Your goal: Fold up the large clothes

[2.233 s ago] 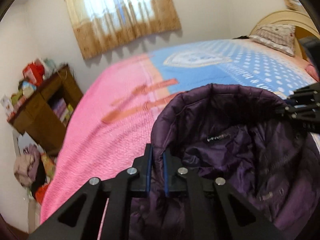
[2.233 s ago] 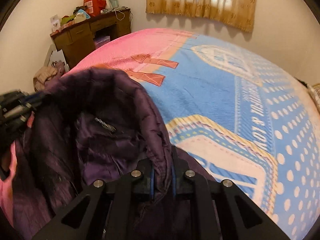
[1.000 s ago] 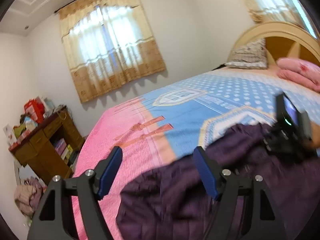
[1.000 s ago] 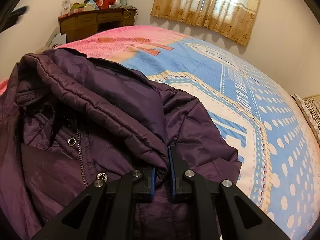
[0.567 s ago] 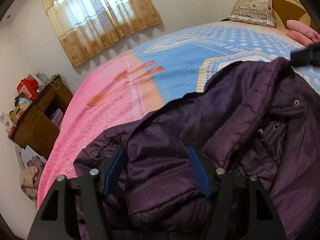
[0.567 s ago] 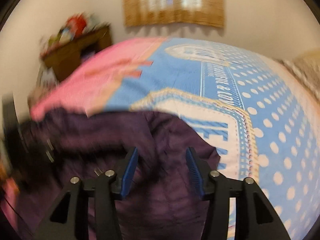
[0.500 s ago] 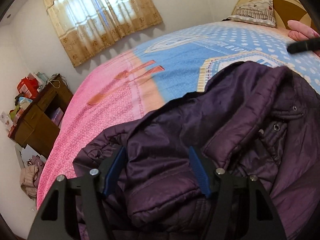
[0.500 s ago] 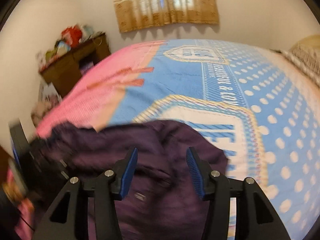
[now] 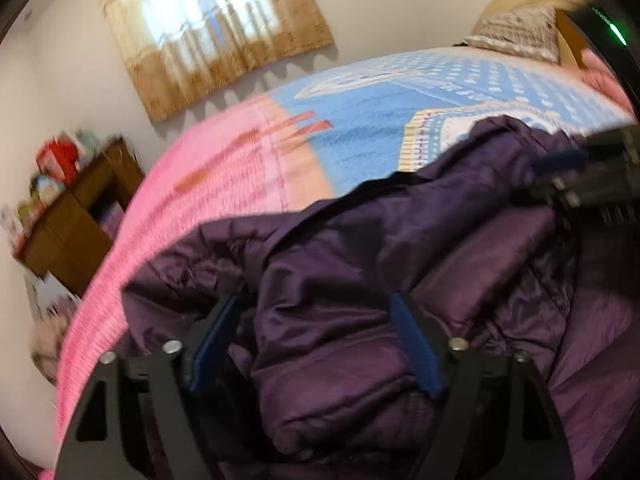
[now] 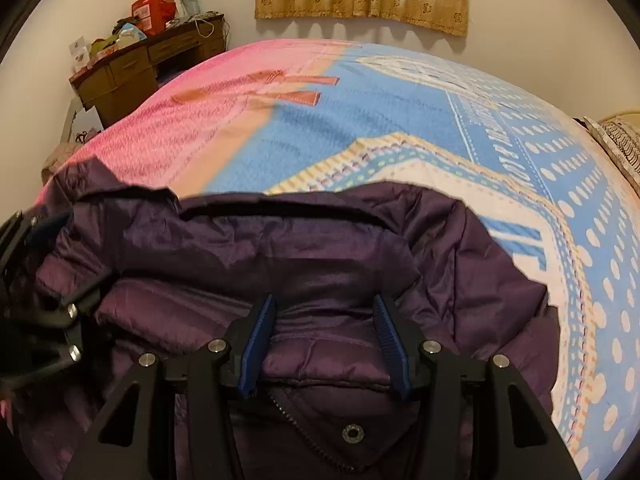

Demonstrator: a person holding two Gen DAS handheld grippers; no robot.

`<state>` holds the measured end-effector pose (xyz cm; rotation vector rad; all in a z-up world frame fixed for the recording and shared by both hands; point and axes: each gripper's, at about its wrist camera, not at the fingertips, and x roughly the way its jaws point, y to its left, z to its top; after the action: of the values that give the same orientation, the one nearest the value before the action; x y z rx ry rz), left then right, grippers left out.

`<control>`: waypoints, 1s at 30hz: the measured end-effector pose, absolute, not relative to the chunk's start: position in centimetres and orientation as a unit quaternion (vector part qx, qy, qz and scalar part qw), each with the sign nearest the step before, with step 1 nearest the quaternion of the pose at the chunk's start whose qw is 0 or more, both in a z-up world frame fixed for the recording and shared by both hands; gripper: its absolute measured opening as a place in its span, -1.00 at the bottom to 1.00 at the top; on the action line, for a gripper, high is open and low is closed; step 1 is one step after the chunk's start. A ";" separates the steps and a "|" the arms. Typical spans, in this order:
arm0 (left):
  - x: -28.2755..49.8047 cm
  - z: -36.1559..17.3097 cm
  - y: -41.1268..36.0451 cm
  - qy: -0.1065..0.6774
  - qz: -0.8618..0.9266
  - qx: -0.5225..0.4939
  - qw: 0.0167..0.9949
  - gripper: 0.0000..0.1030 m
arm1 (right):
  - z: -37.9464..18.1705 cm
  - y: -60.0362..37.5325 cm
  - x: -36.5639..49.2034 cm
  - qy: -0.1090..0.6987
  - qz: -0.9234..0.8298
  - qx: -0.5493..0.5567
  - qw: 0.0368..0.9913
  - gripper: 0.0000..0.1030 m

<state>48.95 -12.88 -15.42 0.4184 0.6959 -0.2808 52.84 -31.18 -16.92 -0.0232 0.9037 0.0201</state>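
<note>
Purple padded jacket [image 10: 320, 248] lies crumpled on the pink-and-blue bedspread [image 10: 360, 128]. Over it, the left gripper [image 9: 316, 344] is opening, jaws wide astride a puffy fold without pinching it. The right gripper [image 10: 324, 340] stands half open above the collar, gripping nothing.

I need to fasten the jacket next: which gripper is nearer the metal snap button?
Right. The right gripper hovers just above the snap button by the zipper; the left gripper, jaws opening, sits off at the purple jacket's far side.
</note>
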 end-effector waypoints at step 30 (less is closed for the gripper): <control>51.5 -16.7 -12.2 0.393 -0.125 0.160 0.897 1.00 | -18.4 -30.3 53.3 0.419 -0.009 -0.042 0.907 0.03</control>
<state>51.48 -12.21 -16.68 0.3321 0.8134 -0.2593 53.34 -30.33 -18.38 -0.0870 0.8642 -0.0178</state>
